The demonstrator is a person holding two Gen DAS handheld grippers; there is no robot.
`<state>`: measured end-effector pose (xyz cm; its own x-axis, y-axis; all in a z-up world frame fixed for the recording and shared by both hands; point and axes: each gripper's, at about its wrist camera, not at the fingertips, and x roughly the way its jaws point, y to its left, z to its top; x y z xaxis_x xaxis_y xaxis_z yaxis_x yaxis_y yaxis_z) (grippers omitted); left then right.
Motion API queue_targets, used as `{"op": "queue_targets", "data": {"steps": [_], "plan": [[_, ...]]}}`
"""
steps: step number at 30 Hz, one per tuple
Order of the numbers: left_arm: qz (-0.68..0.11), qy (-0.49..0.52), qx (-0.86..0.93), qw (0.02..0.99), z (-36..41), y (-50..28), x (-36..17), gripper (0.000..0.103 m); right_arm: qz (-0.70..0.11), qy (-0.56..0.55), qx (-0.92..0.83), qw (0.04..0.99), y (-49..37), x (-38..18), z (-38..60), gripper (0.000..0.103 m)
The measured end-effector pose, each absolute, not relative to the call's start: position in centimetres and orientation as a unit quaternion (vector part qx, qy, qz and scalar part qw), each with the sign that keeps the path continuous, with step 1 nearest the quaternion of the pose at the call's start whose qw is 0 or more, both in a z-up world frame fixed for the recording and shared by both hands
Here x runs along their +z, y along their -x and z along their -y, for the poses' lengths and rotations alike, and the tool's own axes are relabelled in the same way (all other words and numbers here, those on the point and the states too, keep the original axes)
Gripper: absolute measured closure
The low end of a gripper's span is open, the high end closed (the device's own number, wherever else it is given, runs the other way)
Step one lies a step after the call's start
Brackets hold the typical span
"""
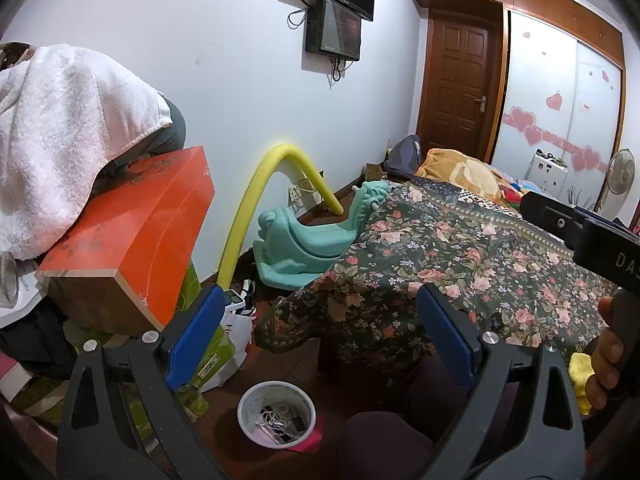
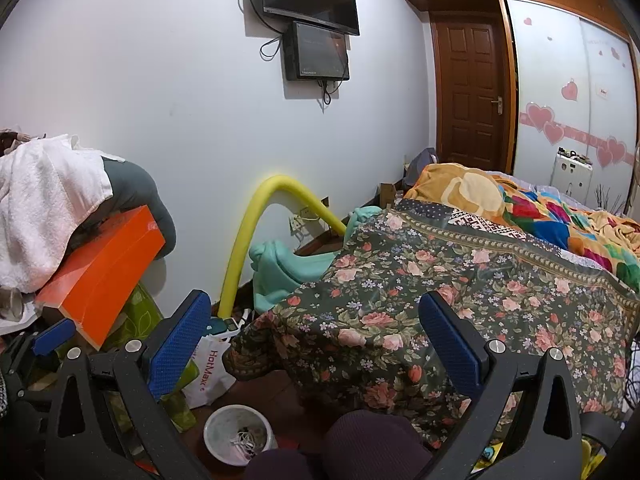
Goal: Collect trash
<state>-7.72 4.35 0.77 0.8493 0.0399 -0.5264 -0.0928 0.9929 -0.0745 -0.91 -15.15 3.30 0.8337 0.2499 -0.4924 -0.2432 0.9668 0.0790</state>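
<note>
A small white trash bin (image 1: 277,415) stands on the dark floor below my left gripper (image 1: 320,332), with paper scraps and white cords inside. It also shows in the right wrist view (image 2: 238,436). My left gripper is open and empty, its blue pads wide apart. My right gripper (image 2: 316,336) is open and empty too, held above the floral bedspread (image 2: 440,300). The right gripper's black body (image 1: 592,240) shows at the right of the left wrist view, a hand on its handle. A left gripper fingertip (image 2: 54,334) shows at the left of the right wrist view.
An orange box (image 1: 132,240) sits under a white towel (image 1: 60,128) on a cluttered pile at left. A yellow foam tube (image 1: 256,204), a teal rocking toy (image 1: 312,248) and a white plastic bag (image 2: 208,368) stand by the wall. The bed (image 2: 520,240) fills the right.
</note>
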Motion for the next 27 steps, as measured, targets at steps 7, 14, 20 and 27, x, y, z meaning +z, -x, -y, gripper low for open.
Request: {"op": "queue_targets", "data": {"steps": [7, 14, 20, 27], "plan": [[-0.273, 0.047, 0.034, 0.96, -4.3, 7.7, 0.8, 0.006, -0.258, -0.006, 0.128, 0.958, 1.0, 3.4, 15.0, 0.0], [-0.275, 0.047, 0.021, 0.96, -4.8, 7.6, 1.1, 0.006, -0.255, -0.005, 0.128, 0.958, 1.0, 3.6, 15.3, 0.0], [-0.274, 0.042, 0.018, 0.961, -4.9, 7.8, 1.6, 0.006, -0.255, -0.01, 0.132, 0.958, 0.8, 3.9, 16.1, 0.0], [-0.274, 0.032, 0.018, 0.961, -4.6, 7.8, 1.8, 0.006, -0.257, -0.014, 0.131, 0.957, 0.6, 3.8, 16.7, 0.0]]}}
